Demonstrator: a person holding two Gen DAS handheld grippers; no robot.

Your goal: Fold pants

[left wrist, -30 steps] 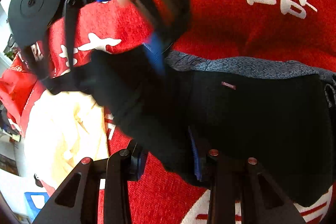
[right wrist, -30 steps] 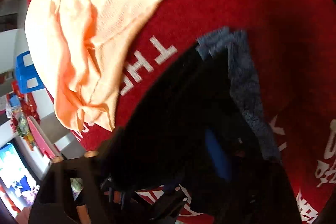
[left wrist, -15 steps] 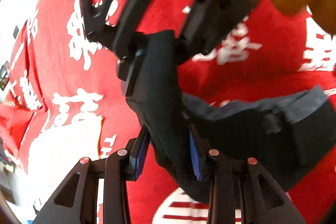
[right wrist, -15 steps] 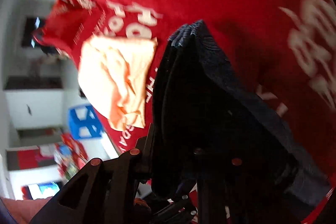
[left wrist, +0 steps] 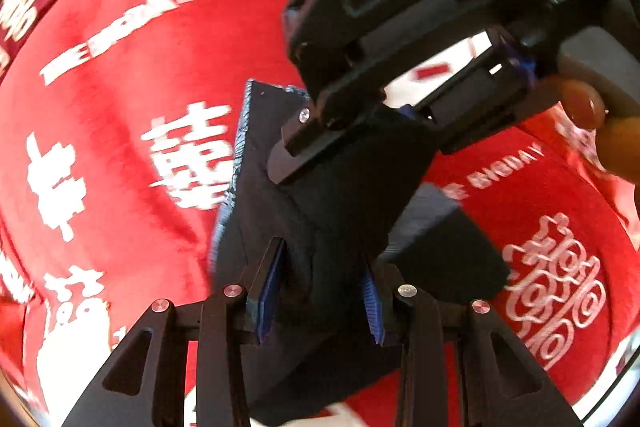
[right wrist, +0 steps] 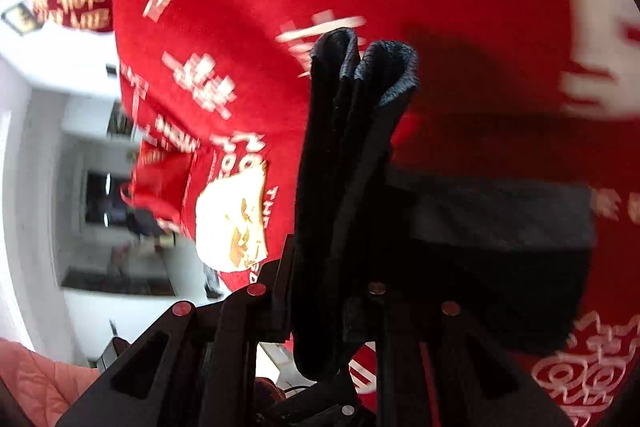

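The black pants (left wrist: 332, 195) hang lifted above a red cloth with white characters (left wrist: 120, 131). My left gripper (left wrist: 320, 303) is shut on a bunched fold of the pants between its blue pads. My right gripper shows in the left wrist view (left wrist: 356, 131), clamped on the same dark fabric just beyond. In the right wrist view my right gripper (right wrist: 320, 307) is shut on the pants (right wrist: 344, 147), whose doubled edge stands up past the fingers. Part of the pants lies lower to the right (right wrist: 500, 247).
A pale yellow-orange garment (right wrist: 232, 223) lies on the red cloth to the left in the right wrist view. White furniture and a room (right wrist: 80, 187) lie beyond the cloth's left edge. A hand (left wrist: 600, 115) holds the right gripper.
Both grippers have lifted and swung the pants across the red cloth. The right gripper has come closer to the left one. The yellow-orange garment has fallen further behind.
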